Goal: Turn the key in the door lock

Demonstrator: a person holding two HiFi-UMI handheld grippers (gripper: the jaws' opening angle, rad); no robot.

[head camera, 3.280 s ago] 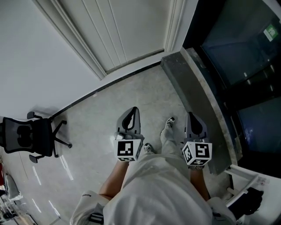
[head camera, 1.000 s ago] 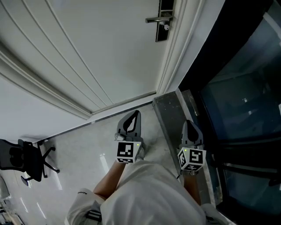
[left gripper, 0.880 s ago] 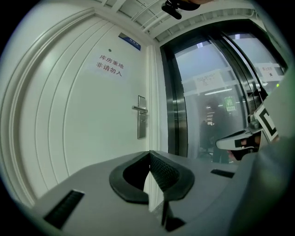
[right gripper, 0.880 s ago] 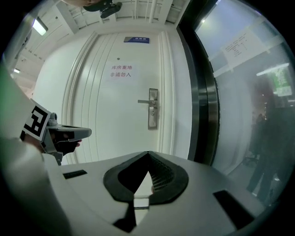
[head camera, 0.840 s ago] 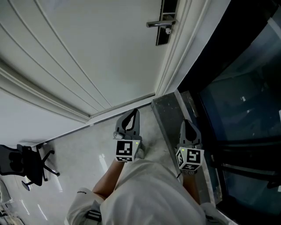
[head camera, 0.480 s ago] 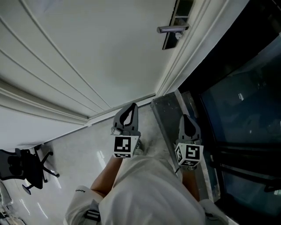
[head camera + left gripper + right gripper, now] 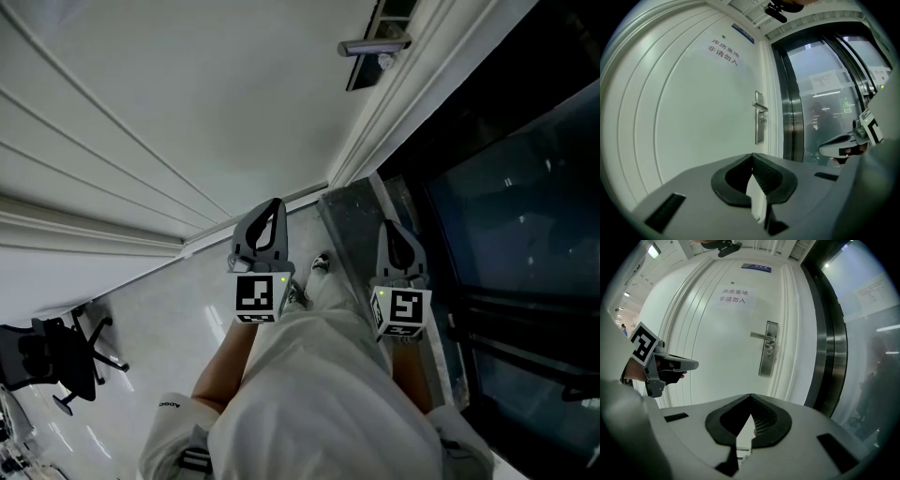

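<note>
There is one white panelled door (image 7: 717,333), and on it one upright metal lock plate (image 7: 767,350) with one lever handle (image 7: 761,336), one sign (image 7: 733,296) in red characters and one small blue plate (image 7: 759,267) above that. The lock plate is a narrow grey strip near the door's right edge, its long axis vertical. The lever's long axis lies level, and it sticks out from the plate to the left, away from the frame. Just under the lever sits a small knob (image 7: 769,349), too small to tell whether it is a key. There are two hand-held grippers, each with one marker cube. The left hand-held gripper (image 7: 272,208) and the right hand-held gripper (image 7: 389,227) are held side by side, well short of the door and well apart from the lock. Both point toward the door, and in both the jaws are closed tip to tip with nothing between them. One black office chair (image 7: 47,361) stands on the pale floor (image 7: 159,309) at the left, and dark glass (image 7: 506,187) flanks the door frame at the right.
</note>
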